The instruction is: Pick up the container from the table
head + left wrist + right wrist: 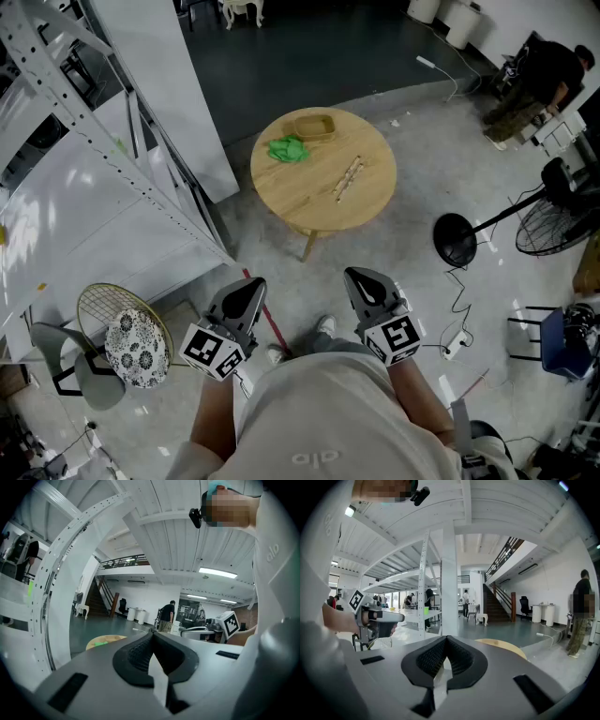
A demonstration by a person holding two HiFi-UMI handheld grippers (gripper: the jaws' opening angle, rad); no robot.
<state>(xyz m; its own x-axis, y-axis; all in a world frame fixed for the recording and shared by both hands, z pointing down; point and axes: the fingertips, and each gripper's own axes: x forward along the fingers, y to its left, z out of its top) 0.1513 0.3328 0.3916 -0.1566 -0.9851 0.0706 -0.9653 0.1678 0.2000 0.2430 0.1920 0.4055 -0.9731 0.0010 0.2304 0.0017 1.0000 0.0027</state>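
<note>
The container (316,127) is a shallow rectangular wooden tray at the far side of a round wooden table (375,202). A green cloth (288,149) lies just to its left, and a pair of thin sticks (348,178) lies nearer the middle. My left gripper (251,283) and right gripper (359,275) are held side by side close to my body, above the floor and well short of the table. Both are shut and hold nothing. In the left gripper view the shut gripper (152,632) faces the distant table (105,641). In the right gripper view the shut gripper (446,637) has the table's edge (504,646) just beyond it.
A white metal rack (103,169) stands along the left. A chair with a patterned cushion (136,347) is at lower left. A floor fan (548,225), its round base (456,240), cables and a blue stool (562,342) crowd the right. A person (544,80) stands far right.
</note>
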